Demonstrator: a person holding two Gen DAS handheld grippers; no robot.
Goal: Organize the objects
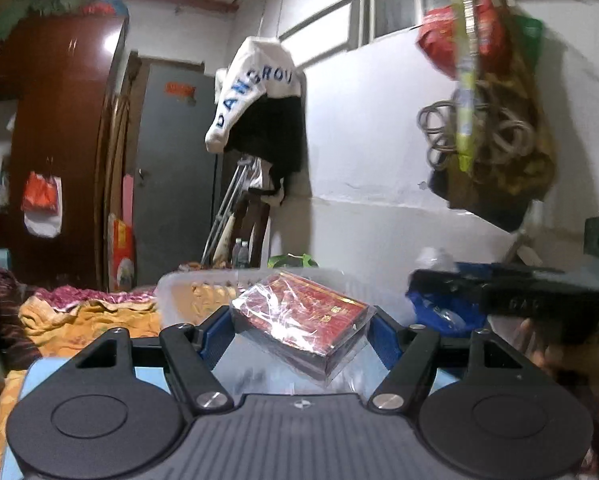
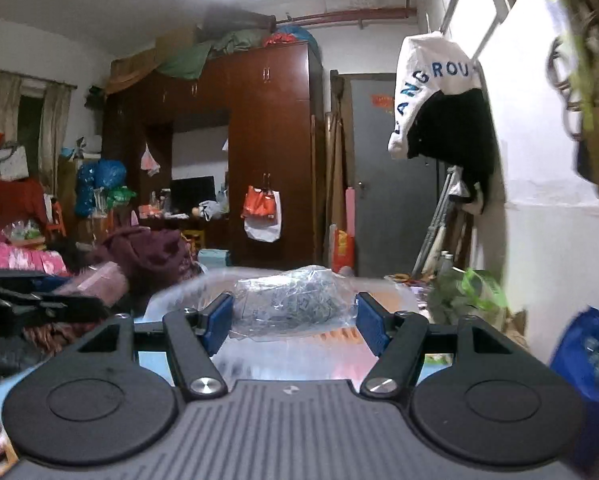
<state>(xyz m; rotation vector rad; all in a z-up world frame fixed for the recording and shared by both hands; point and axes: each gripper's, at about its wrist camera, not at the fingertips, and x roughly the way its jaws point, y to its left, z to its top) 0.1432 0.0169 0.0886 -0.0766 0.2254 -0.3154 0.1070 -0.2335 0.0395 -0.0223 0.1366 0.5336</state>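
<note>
Item one: red box (image 1: 305, 320), film-wrapped, clamped tilted between the blue pads (image 1: 213, 338) of the left hand-held gripper (image 1: 299, 334), carried in the air just short of the near rim of a clear bin (image 1: 203, 284). Item two: crumpled clear bag (image 2: 293, 302), contents unreadable through the plastic, gripped between the pads of the right hand-held gripper (image 2: 293, 322), held over the near edge of the same bin (image 2: 383, 284), as seen in the right wrist view. The bin appears to be set on a bed among orange bedding (image 1: 87, 316); what lies directly beneath it cannot be told. The step in hand is judged to be the delivery of both items into the bin. For a clean result, each item is best carried fully past the rim and lowered toward the floor of the bin before the jaws are parted; the box is best levelled first, since its tilt and slick film could let it slide or strike the rim. The bag, being soft and light, may cling to a pad, so a wide release low in the bin is advised. The two grippers are near each other and should be released one at a time to avoid a knock.
</note>
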